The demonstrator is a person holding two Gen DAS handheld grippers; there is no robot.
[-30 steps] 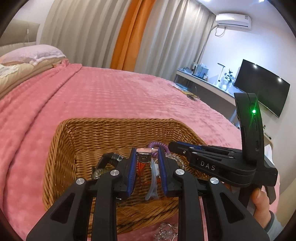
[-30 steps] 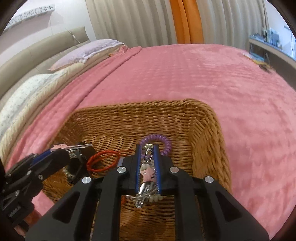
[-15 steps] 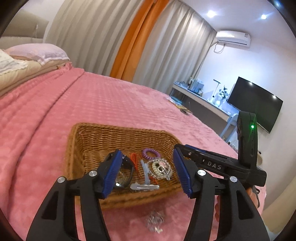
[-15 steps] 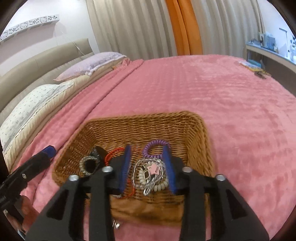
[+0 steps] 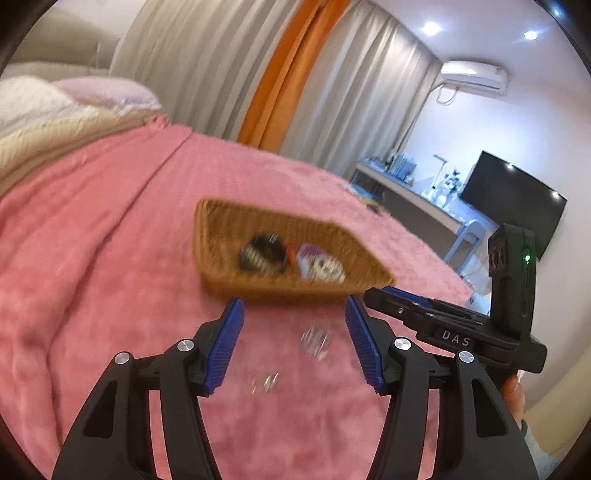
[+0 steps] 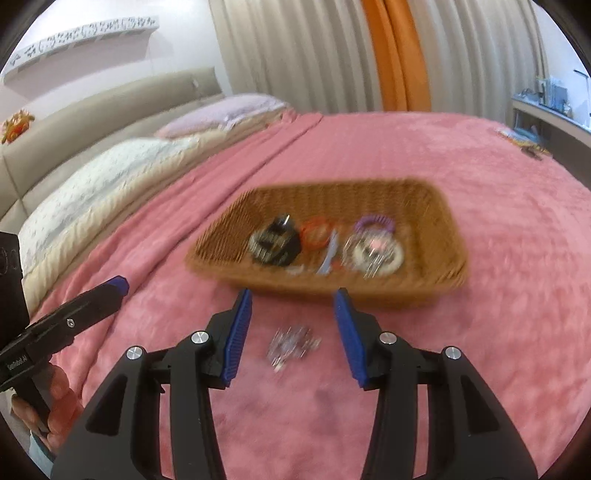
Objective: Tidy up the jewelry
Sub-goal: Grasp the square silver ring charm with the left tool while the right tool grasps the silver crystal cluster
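On the pink bed point(image 6: 498, 332), short of the basket point(image 6: 448, 218), a small silvery piece of jewelry point(image 6: 291, 345) lies straight ahead between your right gripper point(image 6: 292, 334)'s spread, empty jaws; your left gripper point(image 5: 293, 341), open too, sits nearly as close.

A bed point(image 6: 369, 155) under a pink blanket point(image 5: 92, 240) fills most of both views. In the right wrist view a beige padded headboard point(image 6: 110, 107) runs along the wall at 10 o'clock, with pillows point(image 6: 221, 114) below it and a white shelf point(image 6: 85, 37) above. Grey curtains point(image 5: 192, 62) with an orange strip point(image 5: 291, 70) hang at 12 o'clock. In the left wrist view a desk point(image 5: 410, 192) and a dark screen point(image 5: 513, 203) stand at 3 o'clock against a pale wall, an air conditioner point(image 5: 474, 77) at 2 o'clock, and ceiling spotlights point(image 5: 430, 27) glow at 1 o'clock.
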